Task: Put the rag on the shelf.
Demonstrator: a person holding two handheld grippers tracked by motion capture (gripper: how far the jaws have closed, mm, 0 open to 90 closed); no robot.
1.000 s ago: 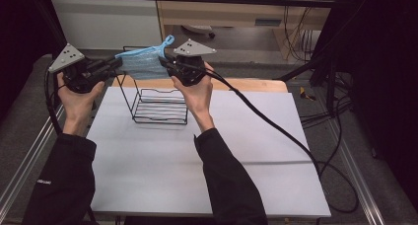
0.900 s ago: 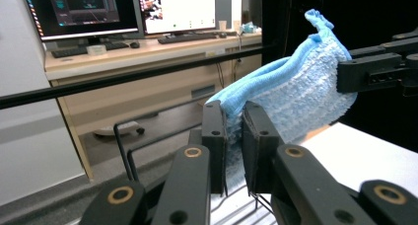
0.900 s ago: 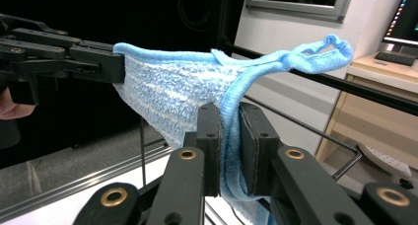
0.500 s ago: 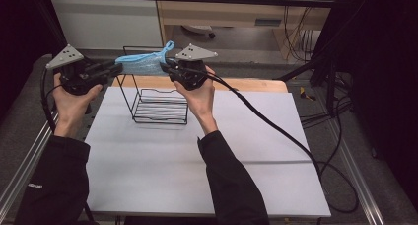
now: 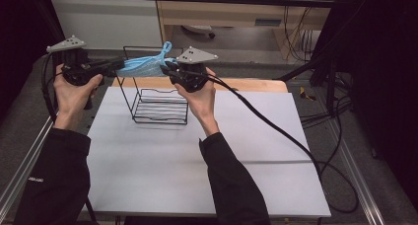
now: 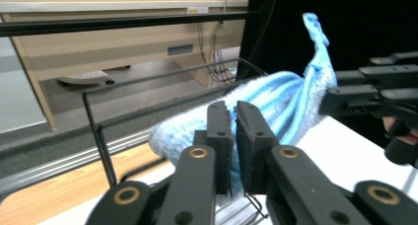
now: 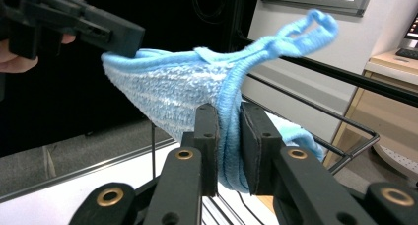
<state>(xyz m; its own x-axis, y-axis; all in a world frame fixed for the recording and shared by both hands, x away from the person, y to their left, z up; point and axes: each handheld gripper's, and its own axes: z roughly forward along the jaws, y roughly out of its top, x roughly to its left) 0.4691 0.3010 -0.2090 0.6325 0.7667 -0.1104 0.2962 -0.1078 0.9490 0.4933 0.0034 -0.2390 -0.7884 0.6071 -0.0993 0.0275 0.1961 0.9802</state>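
Blue cloth [image 5: 143, 65] over wire rack [image 5: 160, 104] | L claw [image 6: 235, 136] & R claw [image 7: 229, 141] both clamped on cloth | no legible txt

light: even, overhead | counter [image 5: 246, 151]: bright, soft shadows | edges: dark | tool views: backgrounds slightly soft

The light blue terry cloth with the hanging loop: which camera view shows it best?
The right gripper view: the light blue terry cloth shows its weave, hem and loop, pinched at both ends. The left gripper view has it partly behind the jaws. The high view shows it small, stretched above the black wire rack.
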